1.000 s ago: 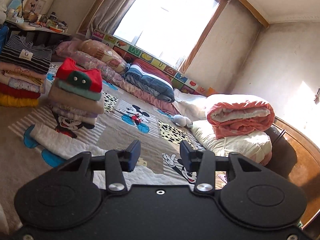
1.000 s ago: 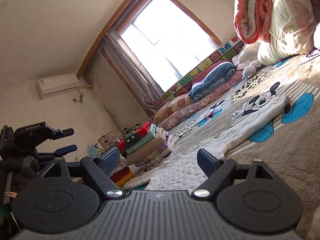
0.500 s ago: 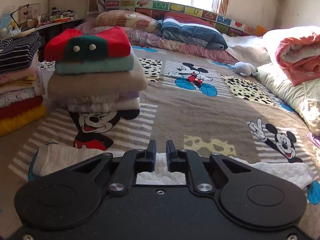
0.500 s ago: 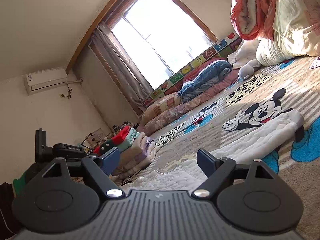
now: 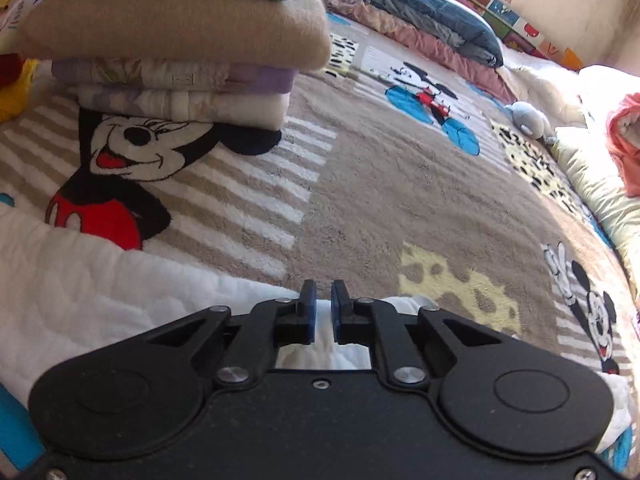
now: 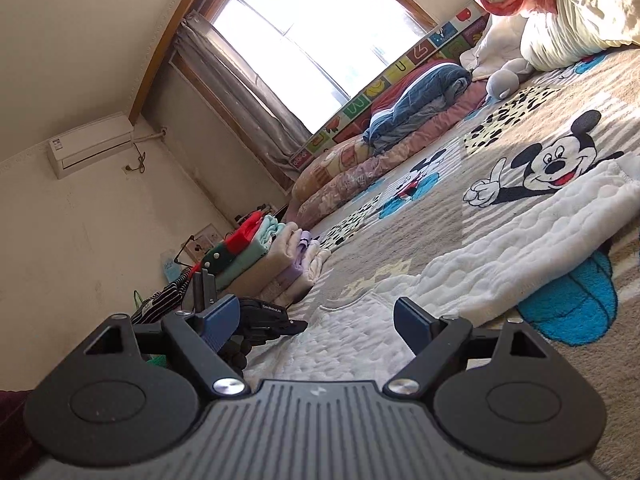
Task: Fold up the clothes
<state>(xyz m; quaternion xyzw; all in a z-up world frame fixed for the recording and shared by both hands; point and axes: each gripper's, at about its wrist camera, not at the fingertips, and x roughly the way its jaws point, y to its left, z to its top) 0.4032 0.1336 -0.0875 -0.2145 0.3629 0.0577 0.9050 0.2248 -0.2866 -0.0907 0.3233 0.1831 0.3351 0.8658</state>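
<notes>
Left wrist view: the left gripper [image 5: 323, 305] is seen clenched at lower centre over the white quilted garment [image 5: 100, 280]; whether cloth is pinched cannot be told. The right gripper [image 6: 316, 320] is held released, low above the same garment.

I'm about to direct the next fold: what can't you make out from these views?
- Left wrist view: the left gripper body hides the white quilted garment beneath; whether cloth is pinched is unclear.
- Left wrist view: the folded stack is cut off by the top edge.
- Right wrist view: the garment's near edge is hidden behind the right gripper.
</notes>
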